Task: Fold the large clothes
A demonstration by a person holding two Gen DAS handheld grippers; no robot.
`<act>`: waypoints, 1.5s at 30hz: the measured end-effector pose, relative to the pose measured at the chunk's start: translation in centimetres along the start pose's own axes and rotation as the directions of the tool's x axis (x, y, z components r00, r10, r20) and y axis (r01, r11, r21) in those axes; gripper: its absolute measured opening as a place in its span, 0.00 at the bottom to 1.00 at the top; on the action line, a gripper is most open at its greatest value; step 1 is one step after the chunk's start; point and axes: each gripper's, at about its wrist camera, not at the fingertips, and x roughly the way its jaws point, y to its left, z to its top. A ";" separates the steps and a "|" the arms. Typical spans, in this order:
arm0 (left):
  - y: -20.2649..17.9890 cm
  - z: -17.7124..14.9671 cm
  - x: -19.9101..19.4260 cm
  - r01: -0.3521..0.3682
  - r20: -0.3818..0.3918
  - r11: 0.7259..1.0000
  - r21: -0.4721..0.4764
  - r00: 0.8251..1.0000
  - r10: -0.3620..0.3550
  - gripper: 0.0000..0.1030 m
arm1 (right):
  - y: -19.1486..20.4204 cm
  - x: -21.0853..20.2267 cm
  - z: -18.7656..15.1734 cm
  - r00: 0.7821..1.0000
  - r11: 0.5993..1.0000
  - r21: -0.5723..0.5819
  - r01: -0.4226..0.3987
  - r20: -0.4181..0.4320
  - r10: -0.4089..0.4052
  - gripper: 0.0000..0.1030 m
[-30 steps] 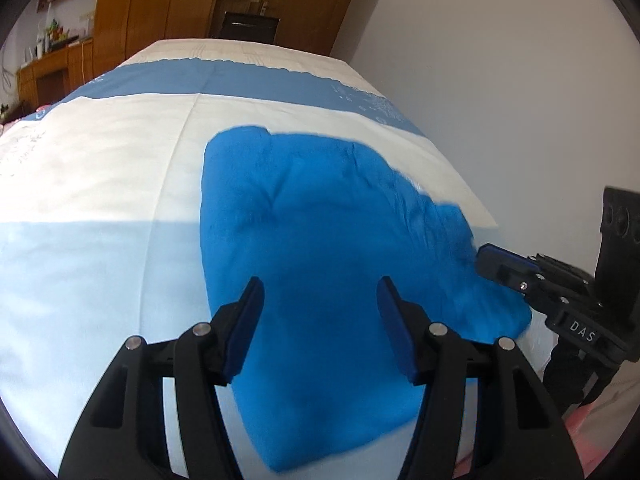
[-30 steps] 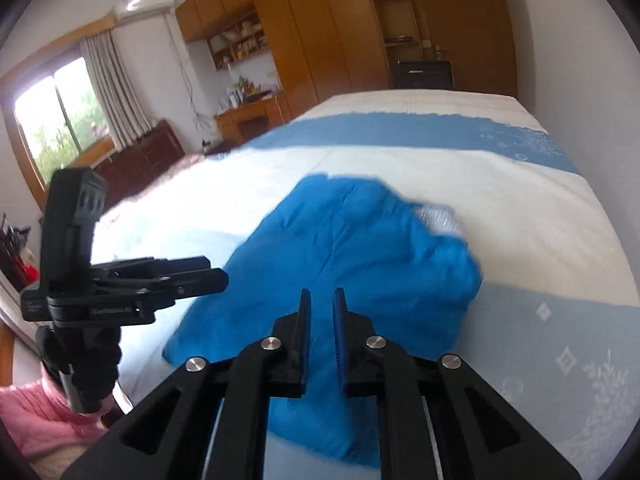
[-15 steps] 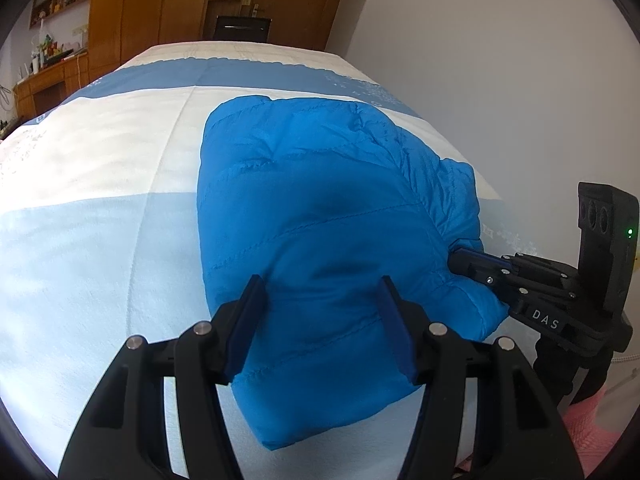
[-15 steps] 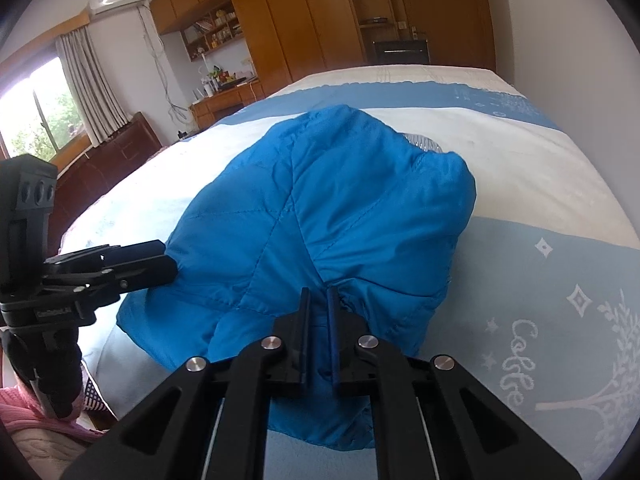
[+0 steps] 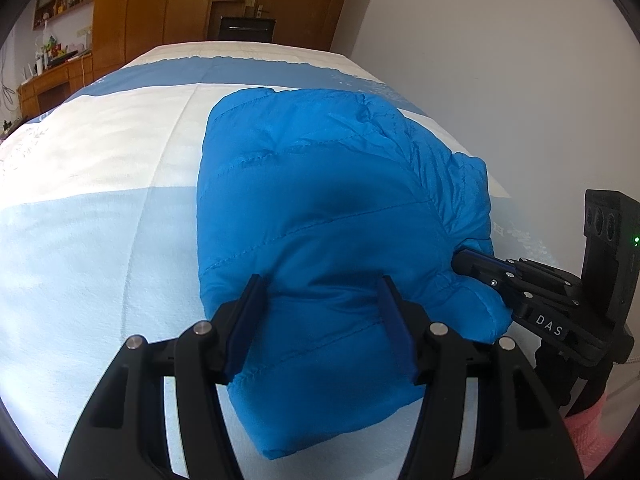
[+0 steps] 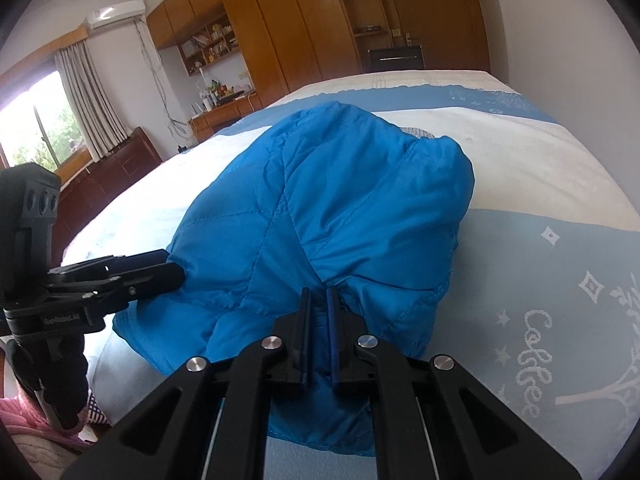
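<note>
A bright blue quilted puffer jacket [image 5: 328, 216] lies folded into a thick bundle on the bed; it also shows in the right wrist view [image 6: 328, 216]. My left gripper [image 5: 320, 292] is open, its jaws spread over the bundle's near edge, with jacket fabric between them. My right gripper [image 6: 318, 300] is shut on a fold of the jacket at its near right edge. It shows from the side in the left wrist view [image 5: 460, 258], its tips against the jacket. The left gripper shows in the right wrist view [image 6: 174, 266] at the jacket's left side.
The bed cover [image 5: 100, 208] has white and light blue bands, with printed patterns [image 6: 560, 344] on the right. A white wall [image 5: 500, 60] runs along the bed's right side. Wooden wardrobes [image 6: 288, 36], a desk [image 6: 216, 116] and a window with curtains [image 6: 44, 120] stand beyond. Pink fabric [image 6: 24, 432] lies at the near edge.
The jacket has been brought down and settled onto the bed as a bundle. The right gripper has come forward to the jacket and pinches a fold. The left gripper stays open.
</note>
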 end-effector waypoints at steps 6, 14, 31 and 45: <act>-0.1 -0.1 -0.1 -0.005 0.003 1.000 -0.006 1.000 0.005 0.56 | 0.2 -0.3 0.1 1.000 1.000 -0.007 0.012 0.007 -0.012 0.05; -0.4 0.5 -2.0 -0.027 0.036 1.000 0.006 0.999 0.026 0.61 | 0.8 -2.1 1.3 0.999 1.000 -0.011 -0.027 0.029 0.027 0.19; 2.0 0.7 -5.1 0.008 0.057 1.000 -0.027 0.998 -0.007 0.88 | -2.3 -6.0 4.4 0.996 0.995 0.083 -0.059 0.074 0.053 0.80; 5.2 0.6 -2.2 0.085 -0.035 0.993 -0.083 0.995 -0.088 0.88 | -9.9 0.3 3.0 0.926 0.849 0.425 -0.313 -0.063 0.373 0.91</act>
